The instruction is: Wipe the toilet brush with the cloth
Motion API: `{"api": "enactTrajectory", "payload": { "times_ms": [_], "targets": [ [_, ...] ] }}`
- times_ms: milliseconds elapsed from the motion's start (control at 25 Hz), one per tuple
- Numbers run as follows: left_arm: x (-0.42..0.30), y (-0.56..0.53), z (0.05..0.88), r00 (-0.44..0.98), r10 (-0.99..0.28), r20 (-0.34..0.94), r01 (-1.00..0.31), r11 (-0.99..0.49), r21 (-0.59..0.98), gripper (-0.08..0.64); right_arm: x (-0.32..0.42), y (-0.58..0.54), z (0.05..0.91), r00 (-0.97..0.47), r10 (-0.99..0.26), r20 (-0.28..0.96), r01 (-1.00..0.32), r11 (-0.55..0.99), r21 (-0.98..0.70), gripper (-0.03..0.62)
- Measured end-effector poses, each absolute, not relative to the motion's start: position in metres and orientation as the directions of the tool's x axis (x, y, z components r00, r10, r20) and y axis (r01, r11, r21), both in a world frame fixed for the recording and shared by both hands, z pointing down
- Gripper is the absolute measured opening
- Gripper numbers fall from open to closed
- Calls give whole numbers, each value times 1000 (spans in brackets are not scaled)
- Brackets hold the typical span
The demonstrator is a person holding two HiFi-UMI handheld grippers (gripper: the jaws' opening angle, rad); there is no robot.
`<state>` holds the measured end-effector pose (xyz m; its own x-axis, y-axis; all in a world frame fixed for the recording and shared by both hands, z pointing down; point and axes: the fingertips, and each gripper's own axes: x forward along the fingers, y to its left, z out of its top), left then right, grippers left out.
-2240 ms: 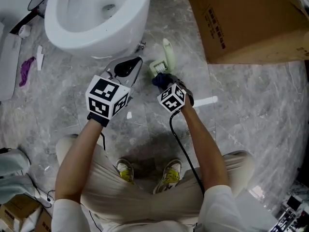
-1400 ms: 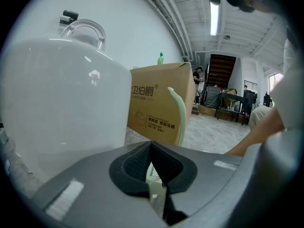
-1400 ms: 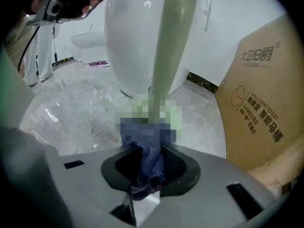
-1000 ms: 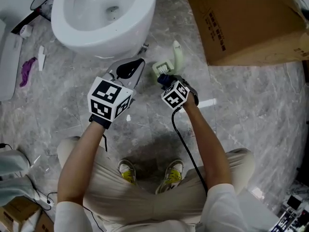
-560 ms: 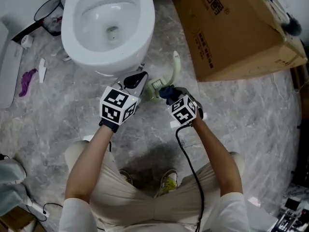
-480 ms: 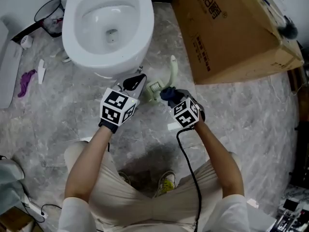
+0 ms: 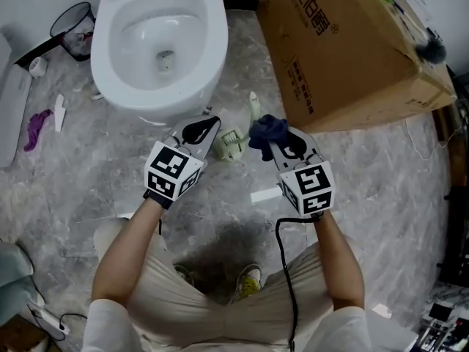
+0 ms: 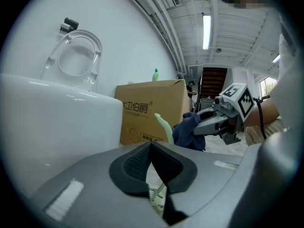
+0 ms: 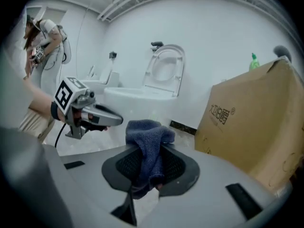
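Right claw [image 7: 272,142] [image 9: 151,171]: jaws nearly closed, pads clamped on the cloth [image 7: 267,130] [image 9: 148,139]. The cloth was dark blue and bunched. A wad stood up above the pads and spilled past the tips, and a short tail hung out below them. A black cable [image 7: 287,270] ran back from this claw toward the person.

Left claw [image 7: 210,125] [image 8: 152,148]: pads met tip to tip, with nothing seen pinched between the pads themselves.

Brush [image 7: 234,141] [image 8: 164,127]: pale green, just off the left claw's tips, on that claw's right. Its whitish bristle head showed through the slit under the closed pads. The curved handle rose beyond the tips, tilted away from the claw. Could not tell whether the left claw touched it.

The claws were side by side and pointed roughly the same way, the right one to the right of the left, with the brush between their tips. The cloth hung just beside the handle, on the side away from the left claw; contact was not clear in any view.

Surroundings:
- Toilet [image 7: 157,42]: ahead of the left claw and a little to its left, bowl open, seat tipped up.
- Box [image 7: 344,50]: brown cardboard, ahead of the right claw and to its right, near the cloth.
- Bottle [image 9: 254,61]: green, on top of the box.
- Slip [image 7: 264,195]: white, flat on the grey marbled floor [image 7: 381,174], back from the right claw's tips and to its left.
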<state>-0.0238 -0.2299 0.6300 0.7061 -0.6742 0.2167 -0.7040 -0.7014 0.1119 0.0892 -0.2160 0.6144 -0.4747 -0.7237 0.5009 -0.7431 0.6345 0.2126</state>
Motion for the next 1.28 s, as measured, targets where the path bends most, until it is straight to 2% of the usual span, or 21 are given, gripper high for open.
{"api": "enactTrajectory", "payload": {
  "times_ms": [280, 400, 600, 800, 1000, 1120, 1280],
  "targets": [
    [-21, -228, 623, 701, -681, 211, -706, -705, 71, -3, 78, -245, 548, -482, -834, 269, -780, 549, 302, 81],
    [-20, -227, 620, 702, -679, 213, -703, -709, 57, -3, 69, -248, 544, -492, -832, 256, -753, 554, 354, 81],
    [-17, -220, 620, 704, -674, 223, -698, -714, 47, -3, 57, -237, 589, -513, -776, 368, -663, 630, 403, 81],
    [-12, -210, 597, 719, -672, 175, -689, -723, 52, -3, 64, -213, 641, -488, -705, 515, -587, 702, 404, 81],
    [-11, -194, 581, 718, -676, 167, -689, -724, 28, -3, 62, -172, 704, -475, -523, 708, -557, 801, 218, 81],
    [-8, -185, 572, 719, -675, 168, -687, -726, 25, -3, 57, -143, 716, -492, -445, 748, -554, 823, 126, 81],
    [-9, -182, 569, 682, -690, 244, -705, -709, -32, -3, 69, -143, 703, -488, -472, 734, -611, 785, 99, 81]
  ]
}}
